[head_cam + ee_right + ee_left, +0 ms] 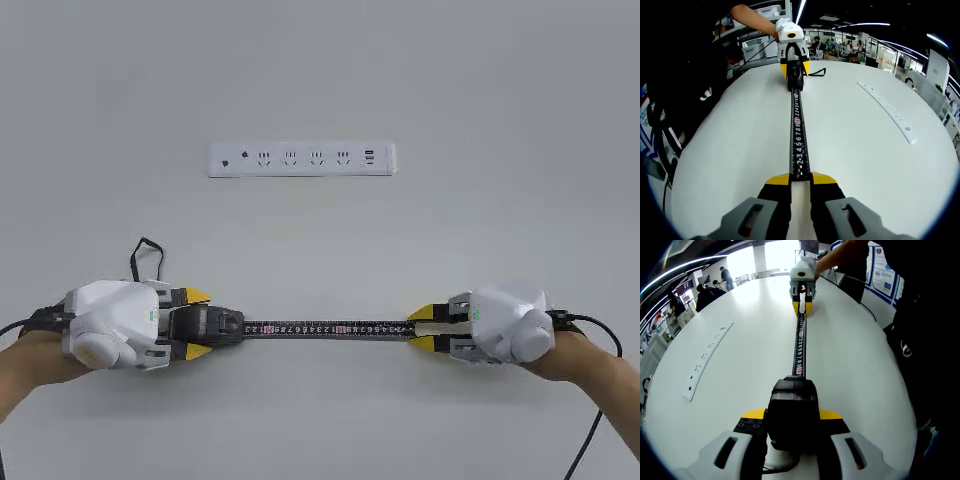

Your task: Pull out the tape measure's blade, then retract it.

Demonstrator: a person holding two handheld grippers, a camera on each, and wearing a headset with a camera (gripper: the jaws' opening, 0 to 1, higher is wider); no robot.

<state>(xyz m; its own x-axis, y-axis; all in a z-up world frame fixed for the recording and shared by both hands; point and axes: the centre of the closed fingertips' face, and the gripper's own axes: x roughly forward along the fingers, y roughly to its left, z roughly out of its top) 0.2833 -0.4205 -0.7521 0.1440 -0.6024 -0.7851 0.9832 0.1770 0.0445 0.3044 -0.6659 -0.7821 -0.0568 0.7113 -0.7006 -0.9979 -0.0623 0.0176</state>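
Left gripper point(200, 323) clamps the case point(792, 412); right gripper point(420, 328) pinches the drawn-out blade point(325, 328), its hook hidden between the jaws.

Left gripper point(792, 415) around tape measure point(791, 402)
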